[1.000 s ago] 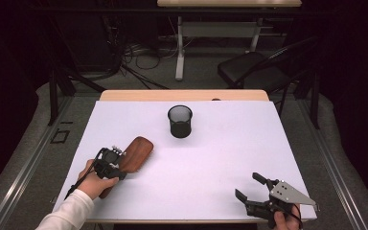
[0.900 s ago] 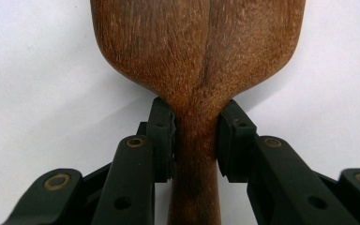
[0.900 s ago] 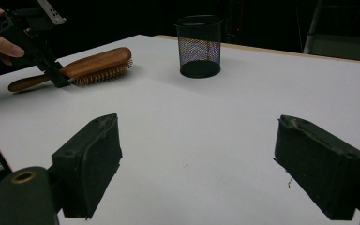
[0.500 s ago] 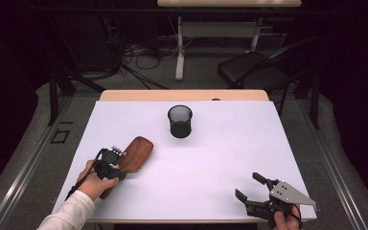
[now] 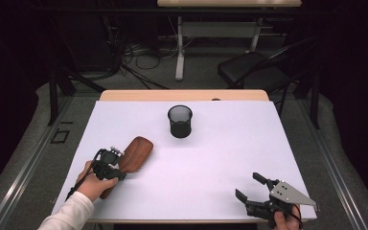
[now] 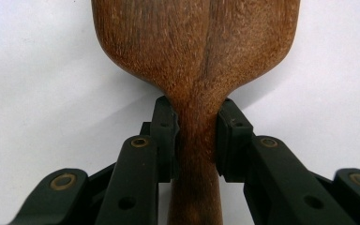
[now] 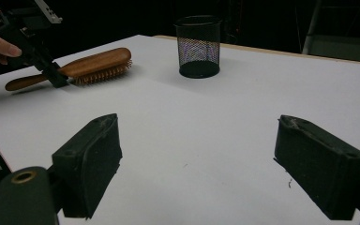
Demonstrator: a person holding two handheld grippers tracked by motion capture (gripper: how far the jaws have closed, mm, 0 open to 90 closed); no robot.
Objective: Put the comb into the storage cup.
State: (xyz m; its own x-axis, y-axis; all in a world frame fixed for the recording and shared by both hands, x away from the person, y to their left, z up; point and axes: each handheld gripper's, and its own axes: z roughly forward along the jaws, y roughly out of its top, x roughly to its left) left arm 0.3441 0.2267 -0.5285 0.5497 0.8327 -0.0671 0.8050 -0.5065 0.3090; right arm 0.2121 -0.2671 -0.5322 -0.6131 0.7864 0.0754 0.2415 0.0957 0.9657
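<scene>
A brown wooden hairbrush (image 5: 136, 152) lies bristles down on the white table (image 5: 220, 158) at the front left. My left gripper (image 5: 119, 168) is shut on the narrow neck of the hairbrush (image 6: 197, 42), where the handle meets the head. In the left gripper view both pads (image 6: 165, 136) press on the wood. My right gripper (image 5: 247, 186) hovers at the front right corner, open with nothing between its jaws. In the right gripper view the hairbrush (image 7: 98, 61) and the left gripper (image 7: 51, 75) lie far off at the upper left.
A black mesh pen cup (image 5: 179, 121) stands upright at the table's middle back, also in the right gripper view (image 7: 198, 47). Behind the table are a dark chair (image 5: 254, 72), floor cables and another desk's legs (image 5: 179, 52).
</scene>
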